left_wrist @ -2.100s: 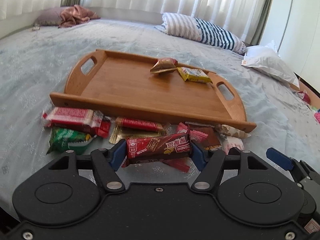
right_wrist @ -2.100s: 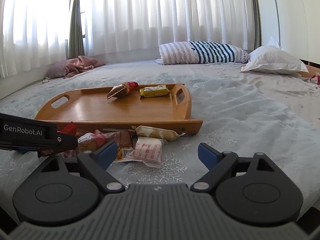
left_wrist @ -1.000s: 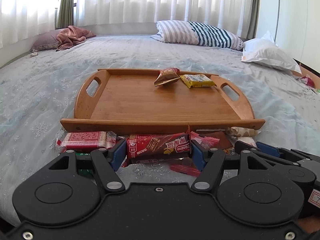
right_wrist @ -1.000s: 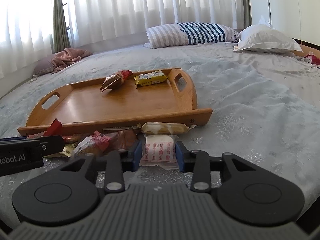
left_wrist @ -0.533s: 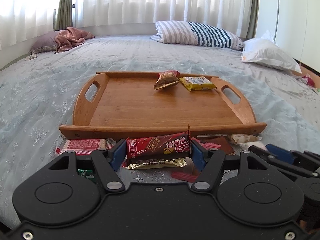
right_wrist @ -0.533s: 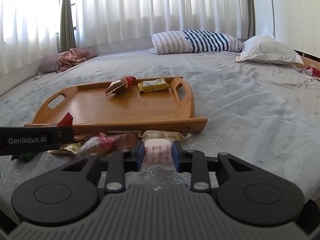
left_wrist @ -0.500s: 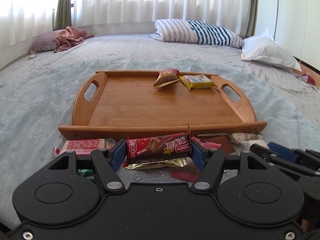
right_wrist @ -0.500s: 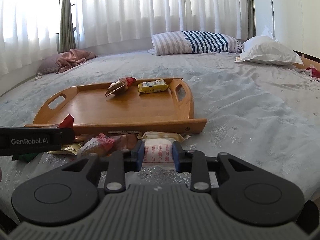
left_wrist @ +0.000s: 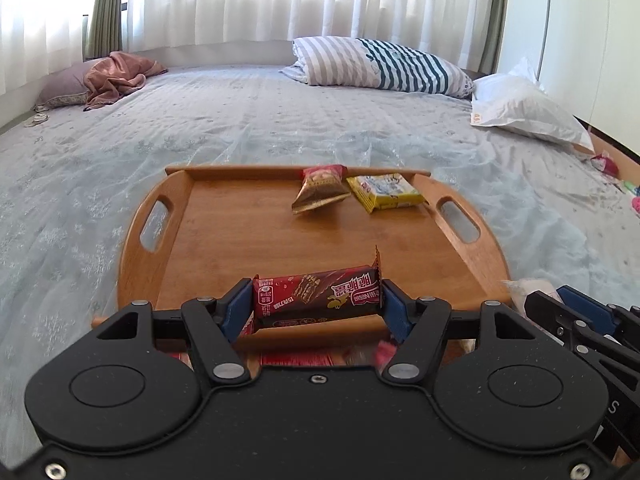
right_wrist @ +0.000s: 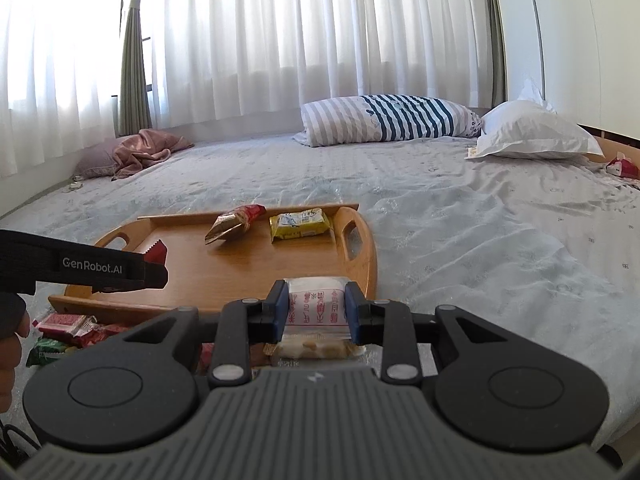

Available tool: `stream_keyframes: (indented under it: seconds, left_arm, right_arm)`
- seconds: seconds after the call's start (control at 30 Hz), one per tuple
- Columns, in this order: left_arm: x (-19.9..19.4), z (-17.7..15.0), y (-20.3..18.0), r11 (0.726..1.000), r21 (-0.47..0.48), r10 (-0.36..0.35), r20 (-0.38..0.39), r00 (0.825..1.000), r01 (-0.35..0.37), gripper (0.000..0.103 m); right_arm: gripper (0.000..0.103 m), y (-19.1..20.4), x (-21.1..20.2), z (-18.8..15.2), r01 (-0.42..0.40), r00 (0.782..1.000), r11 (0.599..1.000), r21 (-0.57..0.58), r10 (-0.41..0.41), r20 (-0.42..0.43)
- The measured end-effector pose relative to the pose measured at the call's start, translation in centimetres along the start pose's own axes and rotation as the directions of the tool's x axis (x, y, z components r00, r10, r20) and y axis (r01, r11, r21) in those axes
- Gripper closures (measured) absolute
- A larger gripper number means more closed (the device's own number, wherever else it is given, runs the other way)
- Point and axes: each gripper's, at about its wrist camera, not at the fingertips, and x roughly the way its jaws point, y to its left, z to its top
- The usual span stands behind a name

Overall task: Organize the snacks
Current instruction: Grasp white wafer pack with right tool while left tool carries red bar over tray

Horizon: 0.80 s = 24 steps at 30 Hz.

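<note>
My right hand-held gripper (right_wrist: 316, 308) has just clamped the white snack pack (right_wrist: 317, 304) and lifted it off the bed (right_wrist: 500, 248). My left hand-held gripper (left_wrist: 316, 304) still clamps the red wafer bar (left_wrist: 316, 294), now over the tray's (left_wrist: 240, 248) near edge. Both snacks are ready for placement on the tray.

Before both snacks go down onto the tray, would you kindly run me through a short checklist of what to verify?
1. Left gripper clamped on the red chocolate bar: ok.
2. Right gripper clamped on the white snack packet: ok.
3. Bare floor on the wooden tray in front of the brown snack bag and yellow packet: ok.
4. Both held snacks past the tray's near rim: cannot tell.
5. Loose snacks remaining on the bed: not ok, several left.
</note>
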Motion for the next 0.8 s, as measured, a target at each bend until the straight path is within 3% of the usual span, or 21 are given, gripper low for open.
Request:
stream_keyframes:
  seconds: [0.2,0.57,0.8]
  left_arm:
    - [1.8,2.6,0.5,0.999,-0.022,-0.044,-0.021,0.999,0.044,0.038]
    - [6.4,5.2,-0.5,0.999,0.023,-0.042,-0.043,0.998,0.043,0.038]
    - [9.6,5.7,-1.5,0.997,0.059,-0.038,-0.077,0.996,0.043,0.038]
  right_arm:
    - [0.068,-0.8,2.1,1.9,-0.026,0.999,0.999,0.021,0.025,0.029]
    - [0.068,-0.8,6.6,4.0,-0.083,0.994,0.996,-0.030,0.085,0.066]
    - [0.068,-0.9,10.2,4.5,-0.093,0.995,0.995,-0.042,0.095,0.039]
